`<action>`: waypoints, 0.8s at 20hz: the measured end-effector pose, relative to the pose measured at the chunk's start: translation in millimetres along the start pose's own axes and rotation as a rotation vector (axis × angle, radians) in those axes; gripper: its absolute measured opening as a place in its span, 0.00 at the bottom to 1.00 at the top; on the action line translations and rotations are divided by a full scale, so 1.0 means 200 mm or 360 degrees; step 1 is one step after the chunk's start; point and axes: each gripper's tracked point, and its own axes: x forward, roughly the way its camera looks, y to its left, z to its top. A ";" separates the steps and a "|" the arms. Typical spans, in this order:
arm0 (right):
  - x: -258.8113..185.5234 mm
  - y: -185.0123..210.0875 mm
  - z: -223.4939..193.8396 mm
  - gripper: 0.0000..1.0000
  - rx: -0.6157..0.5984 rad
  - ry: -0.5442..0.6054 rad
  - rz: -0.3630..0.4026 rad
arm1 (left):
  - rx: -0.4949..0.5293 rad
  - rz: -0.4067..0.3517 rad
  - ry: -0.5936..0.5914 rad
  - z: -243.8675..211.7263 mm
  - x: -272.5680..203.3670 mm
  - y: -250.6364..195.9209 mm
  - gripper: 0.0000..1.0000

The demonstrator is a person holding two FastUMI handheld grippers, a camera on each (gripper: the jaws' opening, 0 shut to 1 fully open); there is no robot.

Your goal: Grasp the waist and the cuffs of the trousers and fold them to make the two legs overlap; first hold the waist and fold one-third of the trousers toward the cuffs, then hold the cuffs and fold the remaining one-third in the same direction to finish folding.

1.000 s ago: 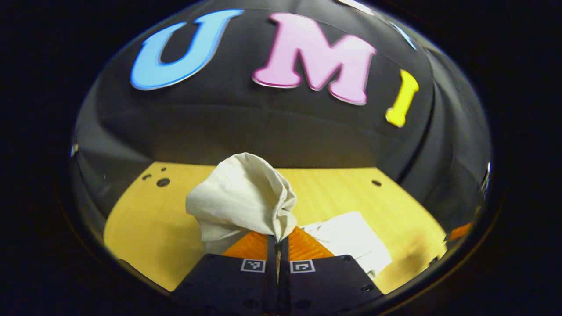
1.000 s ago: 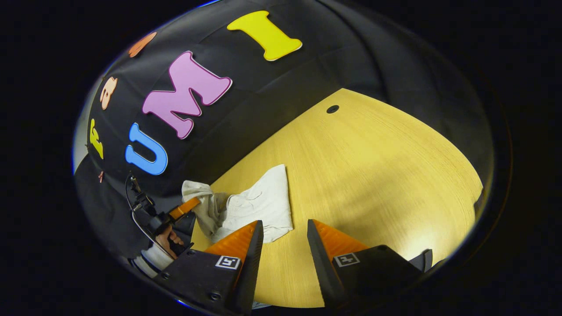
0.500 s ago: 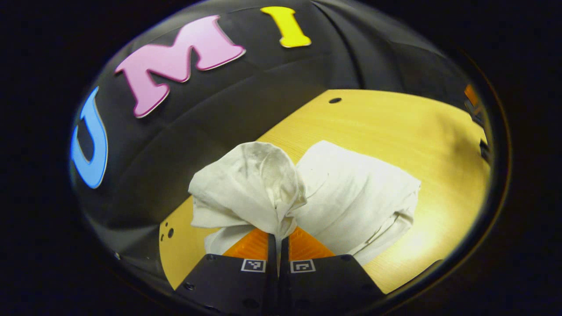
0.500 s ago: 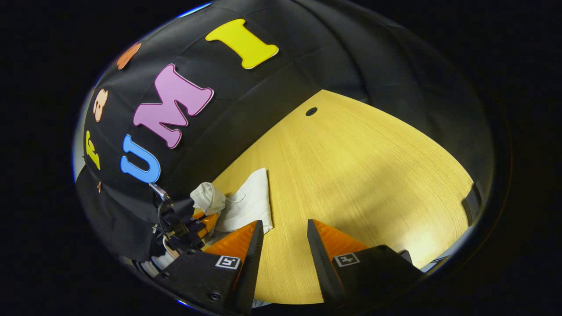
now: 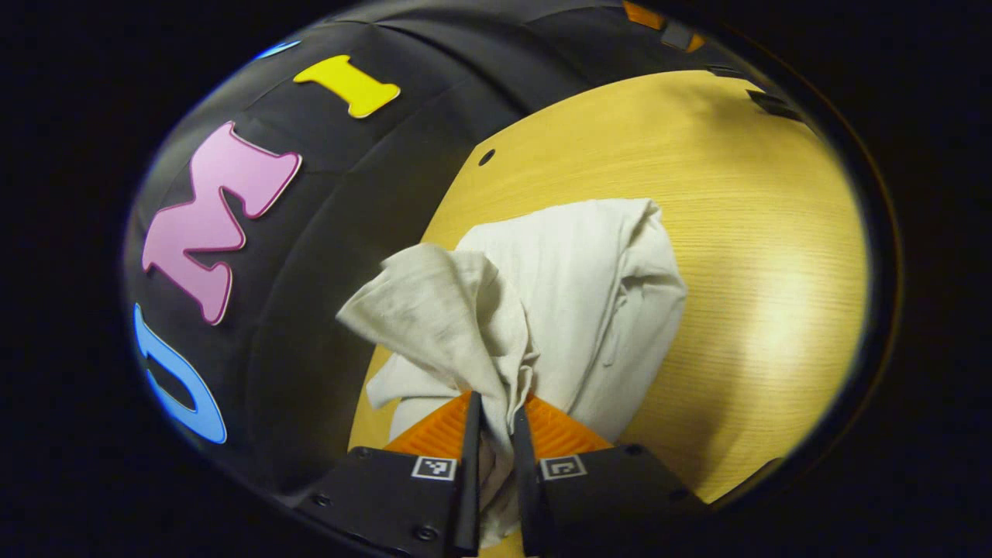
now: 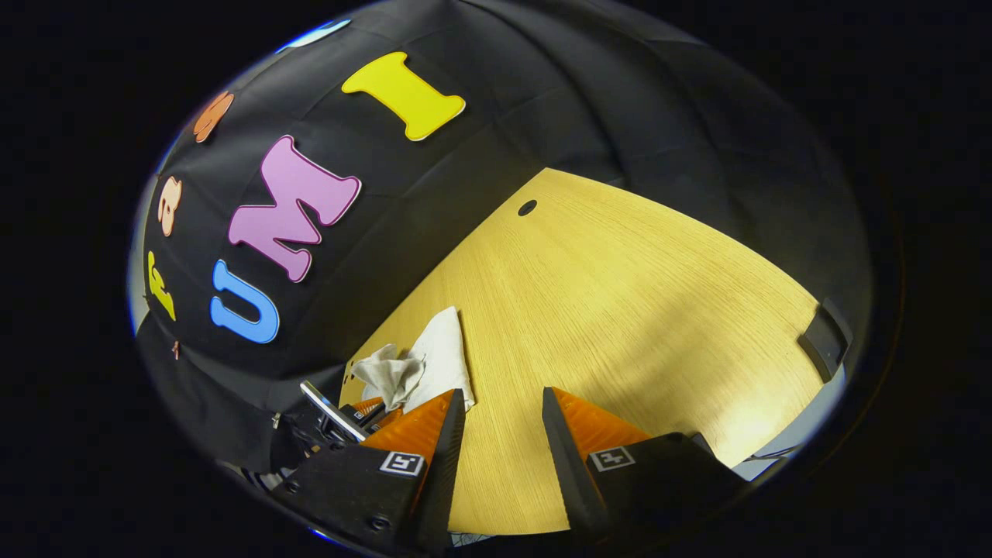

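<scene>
Left gripper (image 5: 494, 415) pinching bunched trousers (image 5: 573, 310) fabric; right gripper (image 6: 502, 411) agape, empty, above worktop (image 6: 620, 310). Risk: thin pinch slips, fold lands crooked.

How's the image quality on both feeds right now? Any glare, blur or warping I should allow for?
Left gripper view: a bright glare patch on the table at the right, the trousers sharp, the left gripper shut on a bunch of their cloth. Right gripper view: fisheye curves the table edge, a glare patch lies low right, and the right gripper is open and in focus.
</scene>
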 end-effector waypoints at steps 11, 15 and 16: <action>-0.14 0.32 -0.06 0.62 0.0031 -0.0133 0.0139 | -0.0309 -0.0022 -0.0228 0.14 -0.43 0.09 0.98; -0.17 0.58 -0.06 0.62 -0.0005 -0.0185 0.0247 | -0.0651 -0.0089 -0.0340 0.18 -0.68 0.19 0.98; -0.17 0.64 -0.08 0.62 -0.0003 -0.0182 0.0269 | -0.0738 -0.0109 -0.0357 0.19 -0.75 0.21 0.98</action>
